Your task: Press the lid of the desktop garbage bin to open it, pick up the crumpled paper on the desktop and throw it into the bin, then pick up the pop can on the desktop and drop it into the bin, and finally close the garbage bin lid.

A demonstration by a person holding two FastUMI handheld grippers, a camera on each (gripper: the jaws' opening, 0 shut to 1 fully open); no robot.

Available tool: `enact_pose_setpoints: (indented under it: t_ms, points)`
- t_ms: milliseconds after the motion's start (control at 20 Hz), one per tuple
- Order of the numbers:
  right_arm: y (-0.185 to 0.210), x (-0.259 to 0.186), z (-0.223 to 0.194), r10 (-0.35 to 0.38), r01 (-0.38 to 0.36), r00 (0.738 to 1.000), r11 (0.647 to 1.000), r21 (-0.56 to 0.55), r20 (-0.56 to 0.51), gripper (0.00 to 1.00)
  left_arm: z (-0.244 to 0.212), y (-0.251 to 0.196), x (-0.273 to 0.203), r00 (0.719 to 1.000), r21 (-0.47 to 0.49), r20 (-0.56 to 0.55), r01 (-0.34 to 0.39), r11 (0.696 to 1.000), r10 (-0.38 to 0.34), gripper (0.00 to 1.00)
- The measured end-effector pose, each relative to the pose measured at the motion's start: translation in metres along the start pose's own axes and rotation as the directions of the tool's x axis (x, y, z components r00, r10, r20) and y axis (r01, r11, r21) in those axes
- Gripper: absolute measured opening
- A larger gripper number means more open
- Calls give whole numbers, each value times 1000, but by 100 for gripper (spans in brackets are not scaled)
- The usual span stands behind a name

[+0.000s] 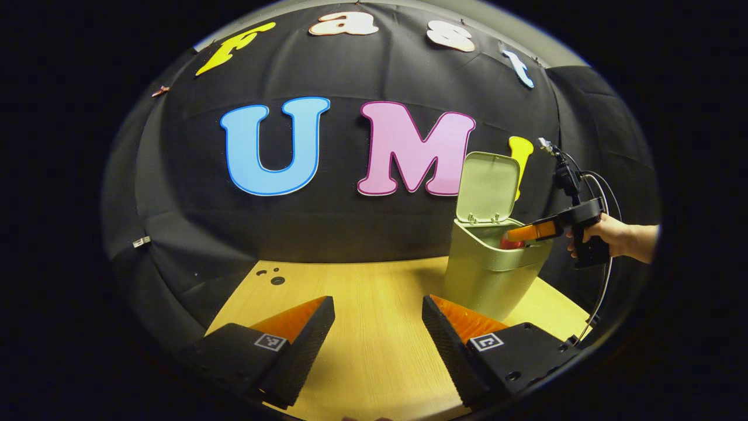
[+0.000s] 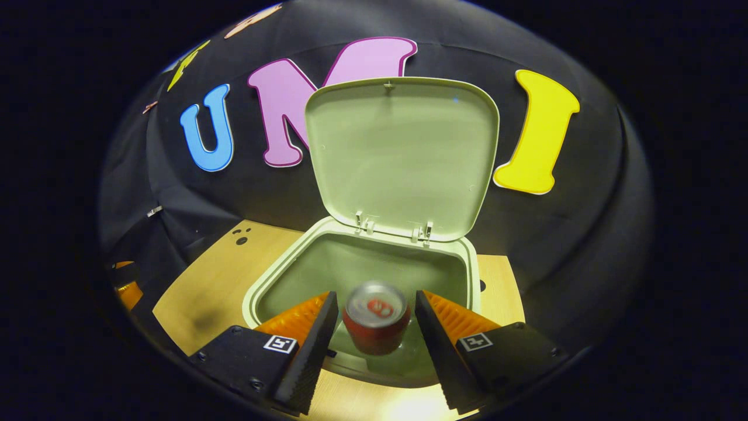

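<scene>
We are releasing the pop can (image 2: 376, 316) over the open bin (image 2: 266, 279), low centre of the right gripper view; the right gripper (image 2: 374, 327) fingers are standing wide, clear of it. Lid (image 2: 403, 155) closing remains. In the left gripper view, the left gripper (image 1: 378, 327) is idling wide and empty over the table (image 1: 374, 362).

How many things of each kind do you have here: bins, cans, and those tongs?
Bins: 1, the green bin with its lid up.
Cans: 1, the red can over the bin's opening.
Tongs: 2, the left tongs and the right tongs.
Total: 4.
</scene>
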State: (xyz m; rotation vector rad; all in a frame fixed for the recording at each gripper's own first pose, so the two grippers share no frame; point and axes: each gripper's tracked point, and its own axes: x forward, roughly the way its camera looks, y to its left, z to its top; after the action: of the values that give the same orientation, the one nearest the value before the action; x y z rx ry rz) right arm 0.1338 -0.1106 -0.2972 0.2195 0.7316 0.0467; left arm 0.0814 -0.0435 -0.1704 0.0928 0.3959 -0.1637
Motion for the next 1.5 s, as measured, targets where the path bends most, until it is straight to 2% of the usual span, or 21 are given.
enact_pose_setpoints:
  t_ms: [100,250,550,750,800,1100,1250,1400,1500]
  points:
    - [0,0,0,0,0,1000,1000,4,-4,85,1,0,0,1000,0,0,0,1000,0,100]
    - [3,-6,6,4,-4,1000,1000,5,18,86,0,0,-1,1000,0,-1,0,1000,0,98]
    - [5,-37,53,-7,11,986,1000,-19,164,89,-2,-7,-8,1000,8,-3,9,1000,-9,98]
    - [8,-65,103,0,27,946,997,-79,324,95,-3,-14,-12,1000,11,-1,17,1000,-17,98]
    - [10,-70,112,-1,33,940,995,-89,342,98,-4,-16,-14,1000,9,-1,20,1000,-20,98]
    - [14,-77,162,1,38,904,996,-84,428,98,0,-23,-24,1000,14,6,17,1000,-17,98]
    - [11,-77,184,-19,62,874,995,-73,485,98,-1,-22,-29,1000,8,9,5,1000,-5,98]
    - [3,-74,206,-54,100,833,994,-54,550,98,-3,-17,-33,1000,2,6,-15,1000,15,98]
    - [1,-71,217,-62,104,820,994,-42,569,98,-4,-14,-37,1000,1,4,-28,1000,28,98]
